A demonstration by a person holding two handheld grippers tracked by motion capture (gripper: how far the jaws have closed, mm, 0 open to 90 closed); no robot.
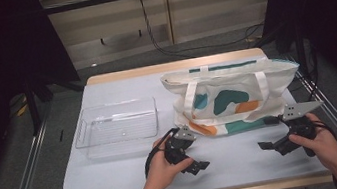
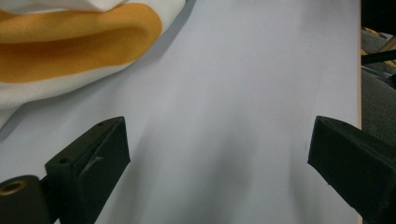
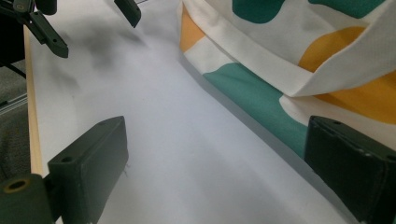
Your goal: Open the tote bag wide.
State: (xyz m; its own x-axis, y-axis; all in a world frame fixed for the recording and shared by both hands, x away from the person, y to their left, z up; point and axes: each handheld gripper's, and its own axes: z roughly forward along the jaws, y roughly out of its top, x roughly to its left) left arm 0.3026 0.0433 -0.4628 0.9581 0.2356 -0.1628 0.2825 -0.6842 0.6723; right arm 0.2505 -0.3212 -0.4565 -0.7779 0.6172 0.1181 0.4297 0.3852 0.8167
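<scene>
Where cloth slumps, tote bag (image 1: 230, 96), clear ribbed tray (image 1: 117, 127)

no readable text, labels, brands or numbers anywhere, cream canvas tote bag (image 1: 230, 96) bearing only teal and orange blobs

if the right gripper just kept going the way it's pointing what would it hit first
Probably the left gripper, seen far ahead beyond bare white table cover. The right gripper points left, its jaws open. The tote bag lies alongside its right jaw, which might brush it first; depth is unclear.
</scene>
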